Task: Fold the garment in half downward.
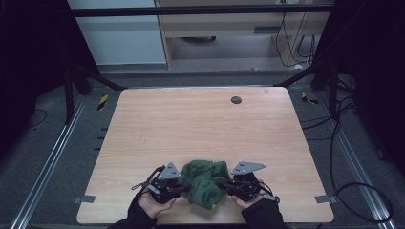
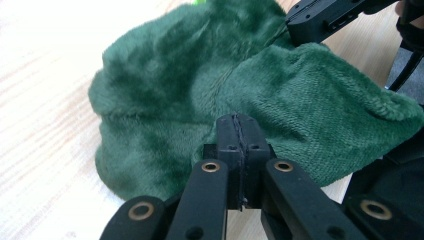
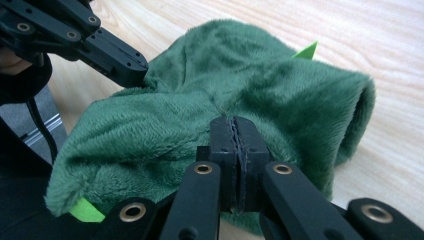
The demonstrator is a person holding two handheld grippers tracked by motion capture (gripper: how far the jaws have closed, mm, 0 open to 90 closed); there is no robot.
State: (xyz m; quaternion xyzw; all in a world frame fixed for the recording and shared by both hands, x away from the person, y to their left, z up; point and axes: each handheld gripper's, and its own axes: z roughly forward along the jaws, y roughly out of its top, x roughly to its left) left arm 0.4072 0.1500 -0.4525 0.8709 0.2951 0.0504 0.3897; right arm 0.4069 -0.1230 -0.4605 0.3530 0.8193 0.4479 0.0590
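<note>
A crumpled dark green fleece cloth lies near the front edge of the wooden table, between my two grippers. My left gripper is at its left side and my right gripper at its right. In the left gripper view the jaws stand pressed together on the edge of the cloth, with the left gripper pinching fabric. In the right gripper view the right gripper is likewise shut on the cloth. A light green tag sticks out of the fleece.
A small dark round grommet is set in the table near its far edge. Grey floor with cables and black frame legs surrounds the table. The other gripper's black jaws reach into the cloth from the upper left of the right gripper view.
</note>
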